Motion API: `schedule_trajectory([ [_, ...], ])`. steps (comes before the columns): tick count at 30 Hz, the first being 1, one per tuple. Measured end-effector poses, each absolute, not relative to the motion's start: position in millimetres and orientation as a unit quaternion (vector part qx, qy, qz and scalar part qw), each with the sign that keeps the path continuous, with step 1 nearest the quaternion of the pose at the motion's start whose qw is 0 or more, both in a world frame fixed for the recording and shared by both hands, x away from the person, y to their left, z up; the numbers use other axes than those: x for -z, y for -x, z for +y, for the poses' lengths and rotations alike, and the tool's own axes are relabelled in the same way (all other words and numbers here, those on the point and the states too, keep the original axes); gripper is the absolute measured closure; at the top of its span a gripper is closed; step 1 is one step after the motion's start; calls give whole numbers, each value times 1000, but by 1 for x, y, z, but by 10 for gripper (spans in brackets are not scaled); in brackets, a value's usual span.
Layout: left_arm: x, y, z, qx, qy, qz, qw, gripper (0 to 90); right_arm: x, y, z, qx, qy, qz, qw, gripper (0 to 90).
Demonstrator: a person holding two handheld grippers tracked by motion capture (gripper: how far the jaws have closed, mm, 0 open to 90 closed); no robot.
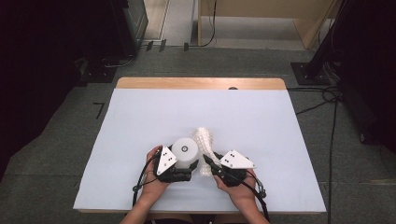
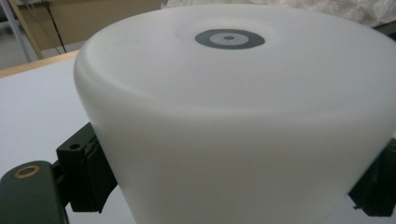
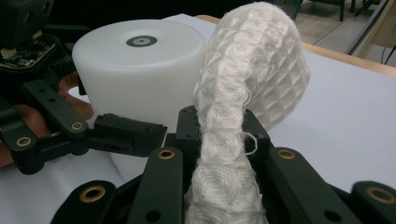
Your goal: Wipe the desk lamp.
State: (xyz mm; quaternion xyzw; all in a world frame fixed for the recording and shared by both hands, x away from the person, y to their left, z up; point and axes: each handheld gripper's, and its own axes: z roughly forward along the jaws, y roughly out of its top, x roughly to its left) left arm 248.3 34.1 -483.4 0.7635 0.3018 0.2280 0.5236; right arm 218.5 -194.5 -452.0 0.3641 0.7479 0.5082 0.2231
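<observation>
On a pale grey-white table (image 1: 140, 121) with a wooden far edge, two hand-held grippers are seen side by side near the person's edge. At the left, the left gripper (image 1: 183, 175) is clamped on a white upside-down plastic cup (image 1: 185, 152), its jaws pressed against opposite sides of the cup wall. The cup is stood on its rim, so its long axis is upright, its flat base with a small grey ring faced upward and its mouth turned down onto the table. Just to the right, touching or nearly touching the cup, a white waffle-weave cloth (image 1: 204, 142) is held by the right gripper (image 1: 211, 164), whose jaws are clenched tight on one bunched end. The cloth's long axis is run away from the person, and its looser far end is rounded over beside the cup. The step in hand is judged to be a wiping of the cup while it is steadied. For the next move, the cloth would need to be brought against the cup's side or base and rubbed, with the left grip kept firm.
</observation>
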Motion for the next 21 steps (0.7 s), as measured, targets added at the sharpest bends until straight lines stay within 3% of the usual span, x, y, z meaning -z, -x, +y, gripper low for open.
schedule_trajectory([
  [4, 483, -240, 33, -262, -738, 331, 527, 0, 452, -219, -195, -507, -367, 748, 222, 746],
  [11, 486, -233, 16, -281, -733, 377, 492, 3, 457, -221, -196, -501, -369, 750, 223, 746],
  [13, 486, -231, 15, -295, -727, 378, 491, 74, 458, -222, -196, -500, -370, 751, 222, 746],
  [17, 482, -234, 19, -272, -744, 360, 493, 80, 457, -222, -196, -502, -370, 750, 222, 745],
  [21, 472, -238, 33, -233, -742, 329, 535, 83, 457, -222, -197, -501, -373, 750, 218, 745],
])
